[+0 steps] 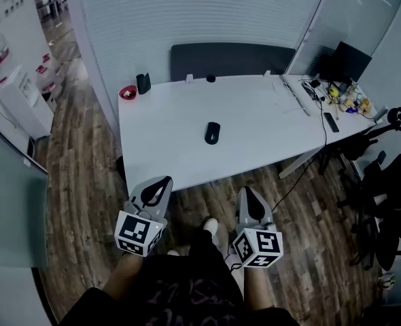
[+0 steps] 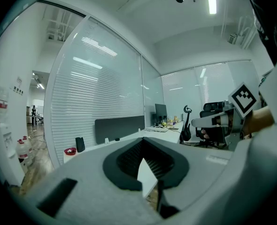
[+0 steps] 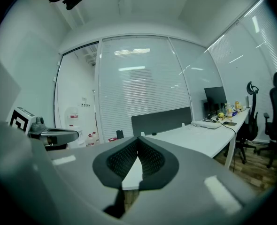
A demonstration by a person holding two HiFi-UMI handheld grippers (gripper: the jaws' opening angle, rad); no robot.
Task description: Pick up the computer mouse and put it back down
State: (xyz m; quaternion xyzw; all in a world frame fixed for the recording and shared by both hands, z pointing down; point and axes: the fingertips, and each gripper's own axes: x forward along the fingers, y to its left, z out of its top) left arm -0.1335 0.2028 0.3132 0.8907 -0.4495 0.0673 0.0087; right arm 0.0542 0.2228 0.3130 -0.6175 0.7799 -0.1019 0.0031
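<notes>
Black against the white tabletop (image 1: 166,134), the computer mouse (image 1: 212,133) lies near its middle, untouched. It is at 12 o'clock from both claws and well apart from them. The left claw (image 1: 158,187) and right claw (image 1: 248,197) hang side by side over the wooden floor (image 1: 302,209), short of the tabletop's near edge. Each is clenched tip to tip with nothing between the jaws. At the tabletop's 10 o'clock corner sit a red bowl (image 1: 127,92) and a black cup (image 1: 143,83). A monitor (image 1: 350,61) stands at 2 o'clock.
</notes>
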